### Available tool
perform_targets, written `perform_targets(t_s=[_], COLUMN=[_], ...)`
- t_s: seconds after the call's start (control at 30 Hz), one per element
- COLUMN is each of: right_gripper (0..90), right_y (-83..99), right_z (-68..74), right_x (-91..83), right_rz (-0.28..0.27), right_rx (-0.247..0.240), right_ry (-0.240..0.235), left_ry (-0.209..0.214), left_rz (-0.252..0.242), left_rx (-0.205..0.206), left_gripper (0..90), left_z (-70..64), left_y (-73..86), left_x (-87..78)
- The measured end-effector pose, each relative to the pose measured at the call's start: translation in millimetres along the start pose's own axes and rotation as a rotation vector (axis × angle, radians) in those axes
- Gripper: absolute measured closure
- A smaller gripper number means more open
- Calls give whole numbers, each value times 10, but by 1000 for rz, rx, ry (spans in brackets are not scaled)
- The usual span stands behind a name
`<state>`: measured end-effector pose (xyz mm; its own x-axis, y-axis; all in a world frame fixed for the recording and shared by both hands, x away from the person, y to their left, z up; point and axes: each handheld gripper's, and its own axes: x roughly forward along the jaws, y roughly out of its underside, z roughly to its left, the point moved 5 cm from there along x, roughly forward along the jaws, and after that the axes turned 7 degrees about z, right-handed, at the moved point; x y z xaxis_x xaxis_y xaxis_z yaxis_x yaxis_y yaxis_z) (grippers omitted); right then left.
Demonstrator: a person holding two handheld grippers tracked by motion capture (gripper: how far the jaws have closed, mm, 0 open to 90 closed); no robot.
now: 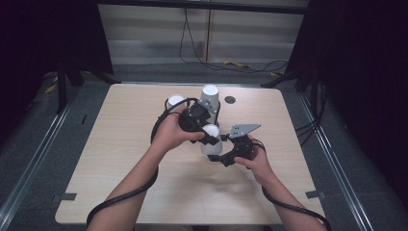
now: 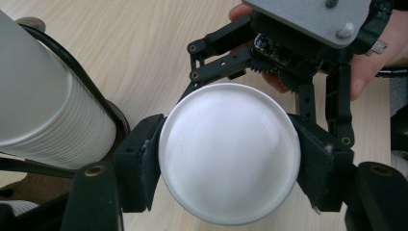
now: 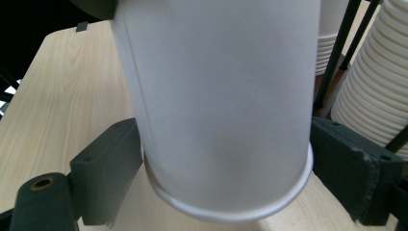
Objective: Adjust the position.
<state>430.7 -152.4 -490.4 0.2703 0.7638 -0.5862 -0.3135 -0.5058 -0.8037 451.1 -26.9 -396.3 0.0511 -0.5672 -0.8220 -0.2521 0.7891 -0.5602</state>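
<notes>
Near the middle of the table (image 1: 120, 159), an upside-down white paper cup (image 1: 211, 139) is caught between both tools. The left gripper (image 1: 208, 136) has its jaws pressed against the cup's upper part, one on either side of the flat base. The right gripper (image 1: 225, 159) clamps the cup lower down, near the rolled rim, from the right. Just beyond stand two stacks of white cups (image 1: 208, 98). The grippers and hands hide much of the held cup's wall.
</notes>
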Motion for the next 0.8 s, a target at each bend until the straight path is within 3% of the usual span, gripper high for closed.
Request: perform_targets(t_s=[0.63, 0.8], right_gripper=[135, 173], right_y=[15, 17], right_z=[5, 9], right_x=[22, 34], right_rz=[2, 0], right_rx=[7, 15], right_ry=[-5, -13], left_ry=[23, 25], left_rz=[-12, -5], left_rx=[5, 0], left_gripper=[333, 331], left_z=[-13, -6], left_y=[-19, 1], left_x=[4, 8])
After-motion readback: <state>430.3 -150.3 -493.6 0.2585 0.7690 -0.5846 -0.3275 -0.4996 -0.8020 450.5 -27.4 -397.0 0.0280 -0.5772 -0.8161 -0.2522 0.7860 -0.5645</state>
